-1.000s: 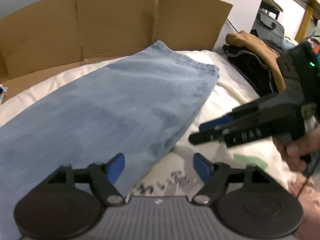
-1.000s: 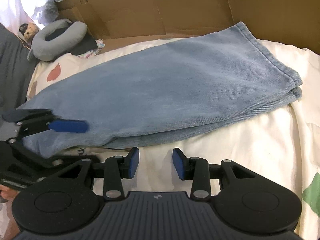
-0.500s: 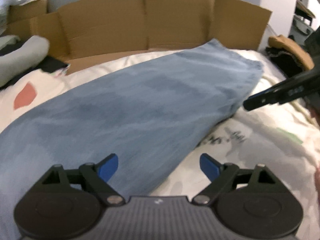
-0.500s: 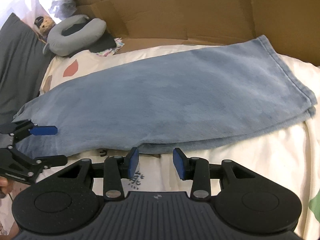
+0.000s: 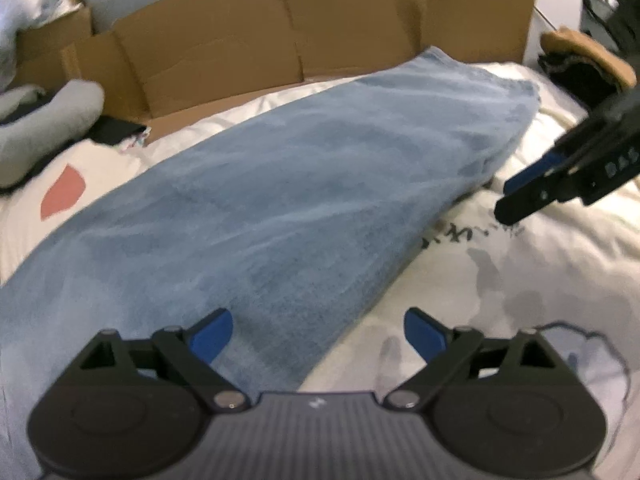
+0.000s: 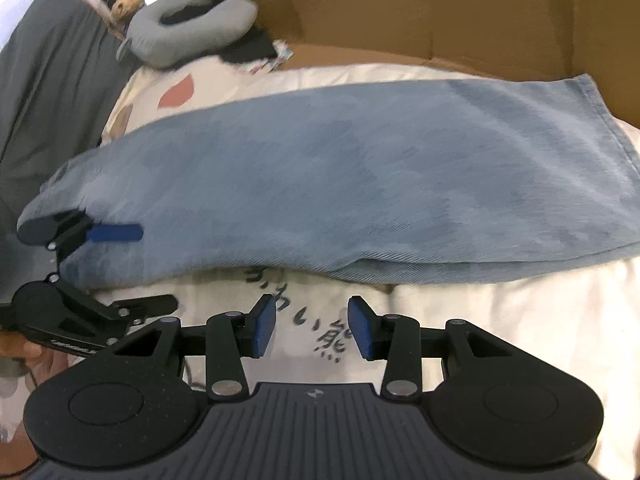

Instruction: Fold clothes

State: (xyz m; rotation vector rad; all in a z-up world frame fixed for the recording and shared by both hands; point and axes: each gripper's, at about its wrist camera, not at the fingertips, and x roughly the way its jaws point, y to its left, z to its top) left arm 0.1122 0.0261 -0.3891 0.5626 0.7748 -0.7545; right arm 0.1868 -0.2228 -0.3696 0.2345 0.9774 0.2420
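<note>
A pair of light blue jeans [image 5: 300, 200] [image 6: 340, 192], folded lengthwise, lies flat across a white printed bed sheet [image 5: 520, 280] [image 6: 480, 320]. My left gripper [image 5: 318, 320] hovers over the near edge of the jeans at their wide end. Its jaws are opening wide, one finger above denim and the other above sheet, neither pressing. The right wrist view shows this left gripper [image 6: 148, 268] at the left. My right gripper [image 6: 312, 324] stands partly open over the bare sheet just short of the jeans, with nothing between its fingers. It also shows in the left wrist view as the right gripper [image 5: 532, 196].
A flattened cardboard wall [image 5: 320, 28] [image 6: 440, 8] stands behind the bed. A grey neck pillow [image 6: 188, 20] [image 5: 44, 124] and a dark grey pillow [image 6: 48, 80] lie at the left end. A pile of dark and tan clothes [image 5: 580, 64] sits at the far right.
The left wrist view has swung left along the jeans, and the left jaws have spread wider. The right gripper has drawn a little back from the jeans' edge, its gap about the same.
</note>
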